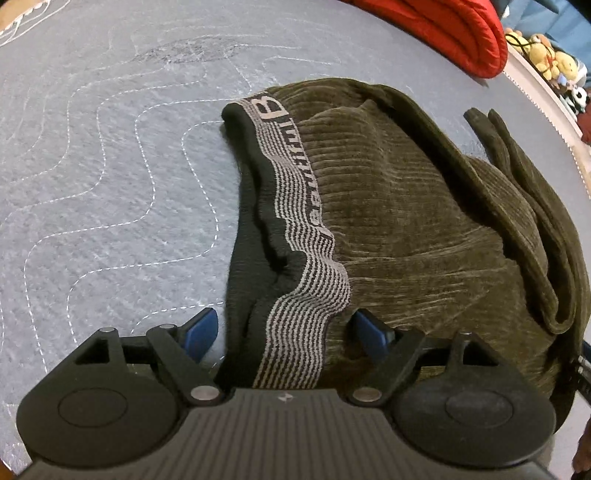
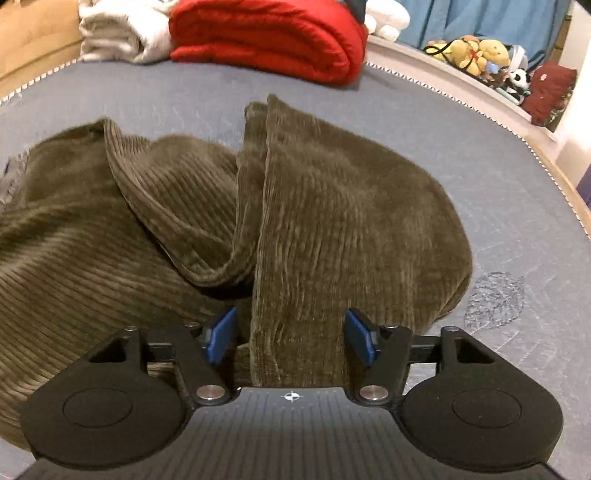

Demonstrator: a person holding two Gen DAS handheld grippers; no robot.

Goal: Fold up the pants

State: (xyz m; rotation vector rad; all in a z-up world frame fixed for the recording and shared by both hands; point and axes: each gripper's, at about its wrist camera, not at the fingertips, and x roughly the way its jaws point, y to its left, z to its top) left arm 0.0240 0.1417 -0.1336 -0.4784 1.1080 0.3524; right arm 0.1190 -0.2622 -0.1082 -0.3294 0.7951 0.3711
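Olive-brown corduroy pants [image 1: 399,206] lie bunched on a grey quilted mattress [image 1: 103,177]. Their striped elastic waistband [image 1: 295,229] runs from the far middle down between the fingers of my left gripper [image 1: 286,332], whose jaws stand wide apart around it. In the right wrist view the pants [image 2: 92,229] are heaped, and a folded strip of leg fabric [image 2: 299,258] runs between the blue pads of my right gripper [image 2: 291,336], which is also open, with gaps beside the cloth.
A red folded quilt [image 2: 266,37] and white towels [image 2: 118,33] lie at the far edge of the mattress. Stuffed toys [image 2: 476,55] sit on a ledge at the far right. The mattress edge [image 2: 480,103] curves along the right.
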